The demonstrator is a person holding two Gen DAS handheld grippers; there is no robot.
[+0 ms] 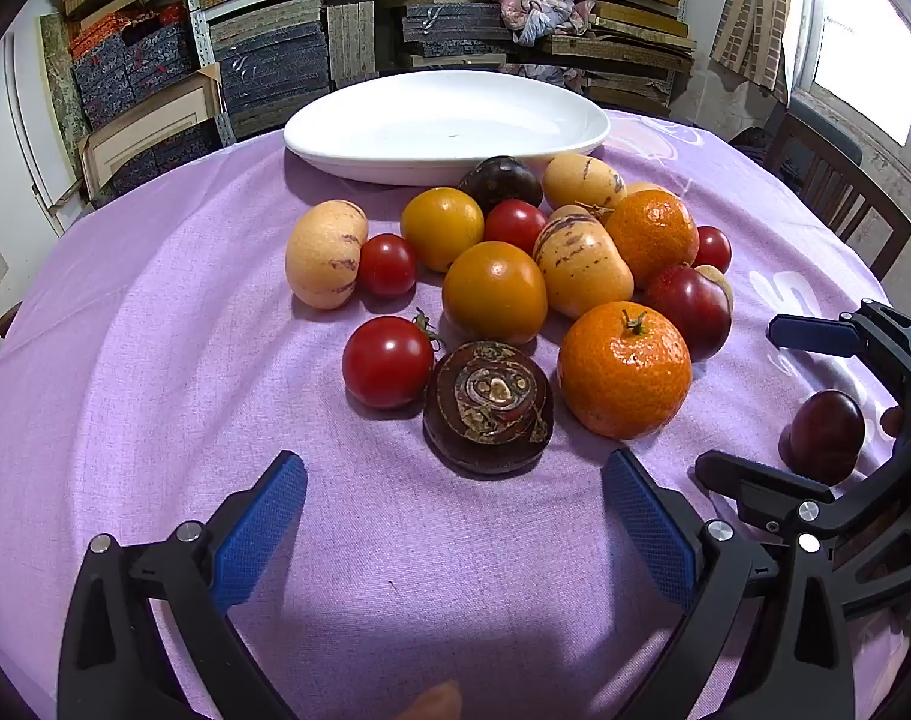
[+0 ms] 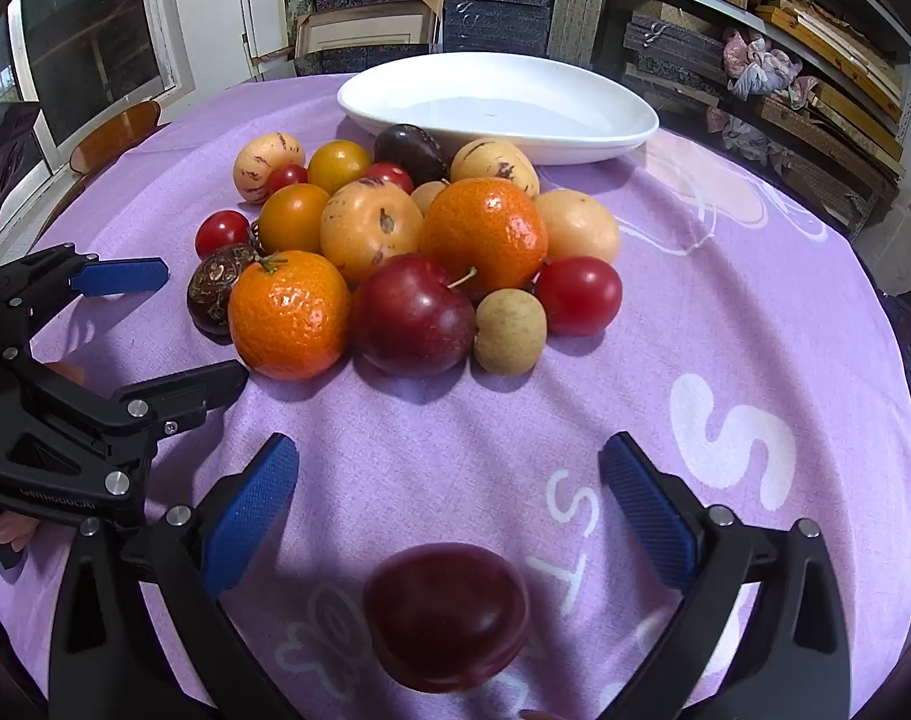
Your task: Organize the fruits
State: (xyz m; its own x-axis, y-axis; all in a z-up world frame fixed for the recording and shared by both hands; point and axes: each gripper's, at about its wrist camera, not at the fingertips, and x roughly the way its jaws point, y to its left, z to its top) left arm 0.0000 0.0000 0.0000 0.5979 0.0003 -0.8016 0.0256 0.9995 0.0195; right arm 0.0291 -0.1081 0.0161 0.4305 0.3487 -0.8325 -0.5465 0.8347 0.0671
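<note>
On the table's purple cloth [image 1: 155,360] a heap of fruit lies near the middle, just in front of a white dish [image 1: 443,120] at the far side that holds nothing. Two mandarins [image 1: 626,369], yellow and red tomatoes [image 1: 388,362], pale striped melons [image 1: 325,253], a dark round mangosteen [image 1: 488,408] and a red plum [image 2: 412,315] crowd together, touching one another. The left gripper [image 1: 455,531] tilts steeply down toward the cloth at the near edge of the heap, its blue fingers [image 1: 257,531] spread wide with nothing between them; the mangosteen sits just beyond the tips. The right gripper [image 2: 449,519] tilts down the same way at the right of the heap, fingers [image 2: 248,519] equally wide and gripping nothing. A lone dark red plum [image 2: 446,615] lies on the cloth apart from the heap, low between the right gripper's arms, behind the fingertips and untouched
</note>
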